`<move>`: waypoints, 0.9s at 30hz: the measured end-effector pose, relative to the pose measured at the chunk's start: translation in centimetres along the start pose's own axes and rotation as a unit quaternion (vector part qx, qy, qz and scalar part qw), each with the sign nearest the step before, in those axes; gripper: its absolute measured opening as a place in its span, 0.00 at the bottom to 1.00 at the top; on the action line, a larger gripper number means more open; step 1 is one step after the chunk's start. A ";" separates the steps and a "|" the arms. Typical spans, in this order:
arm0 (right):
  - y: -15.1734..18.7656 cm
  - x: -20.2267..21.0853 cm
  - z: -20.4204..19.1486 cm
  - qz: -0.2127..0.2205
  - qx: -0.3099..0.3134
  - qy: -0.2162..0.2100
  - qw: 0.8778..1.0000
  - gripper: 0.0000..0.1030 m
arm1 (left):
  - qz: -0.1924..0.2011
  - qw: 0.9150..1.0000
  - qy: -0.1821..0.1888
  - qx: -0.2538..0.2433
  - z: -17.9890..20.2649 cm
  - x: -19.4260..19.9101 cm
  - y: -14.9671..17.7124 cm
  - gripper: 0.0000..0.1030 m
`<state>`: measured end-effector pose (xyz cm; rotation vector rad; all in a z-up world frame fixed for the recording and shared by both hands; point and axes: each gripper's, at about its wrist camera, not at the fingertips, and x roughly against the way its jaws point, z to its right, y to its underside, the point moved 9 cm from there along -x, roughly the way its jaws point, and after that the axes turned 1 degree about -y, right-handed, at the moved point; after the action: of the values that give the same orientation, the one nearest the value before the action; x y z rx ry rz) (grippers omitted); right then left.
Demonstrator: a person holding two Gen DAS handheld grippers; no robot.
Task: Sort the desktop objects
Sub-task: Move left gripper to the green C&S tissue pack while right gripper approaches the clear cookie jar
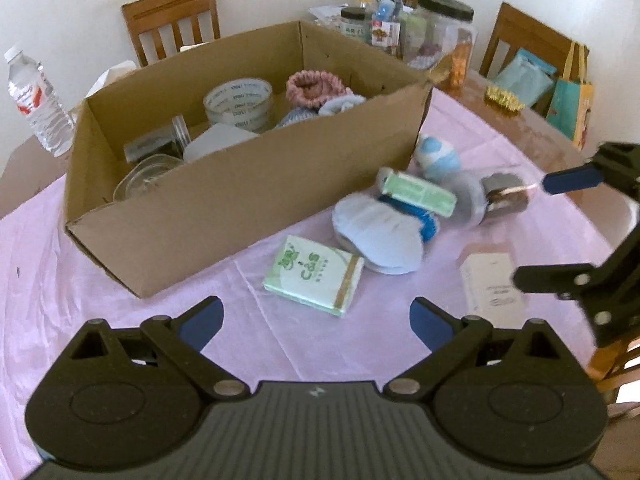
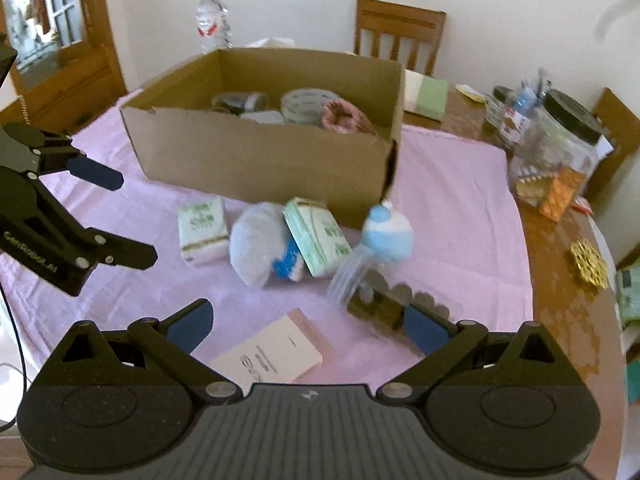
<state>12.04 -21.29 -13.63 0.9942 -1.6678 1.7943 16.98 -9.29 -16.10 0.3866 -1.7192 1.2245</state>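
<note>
An open cardboard box [image 1: 240,200] [image 2: 260,160] stands on the pink tablecloth and holds a tape roll [image 1: 239,102], a pink knitted piece and jars. In front of it lie a green tissue pack [image 1: 316,276] [image 2: 200,230], a second green pack [image 1: 420,194], a white-and-blue sock [image 1: 380,232], a rolled blue sock [image 2: 388,236], a small clear jar [image 2: 372,304] on its side and a white-pink booklet [image 2: 276,352]. My left gripper [image 1: 316,316] is open above the cloth, just short of the tissue pack. My right gripper [image 2: 308,320] is open over the booklet, its right pad beside the jar.
A water bottle [image 1: 36,100] stands behind the box's left end. A large black-lidded jar [image 2: 560,152], small bottles and a gold ornament [image 2: 588,264] sit on bare wood at the right. Wooden chairs ring the table. A teal bag [image 1: 572,100] hangs on one chair.
</note>
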 end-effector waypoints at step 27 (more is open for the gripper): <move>2.9 -3.0 4.6 -0.038 -0.124 0.053 0.990 1.00 | -0.050 0.997 0.040 -0.036 -0.6 -6.1 1.0 1.00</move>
<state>12.45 -25.80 -17.81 0.8270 -1.7122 1.5177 19.63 -9.87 -21.69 0.3710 -1.6506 1.0889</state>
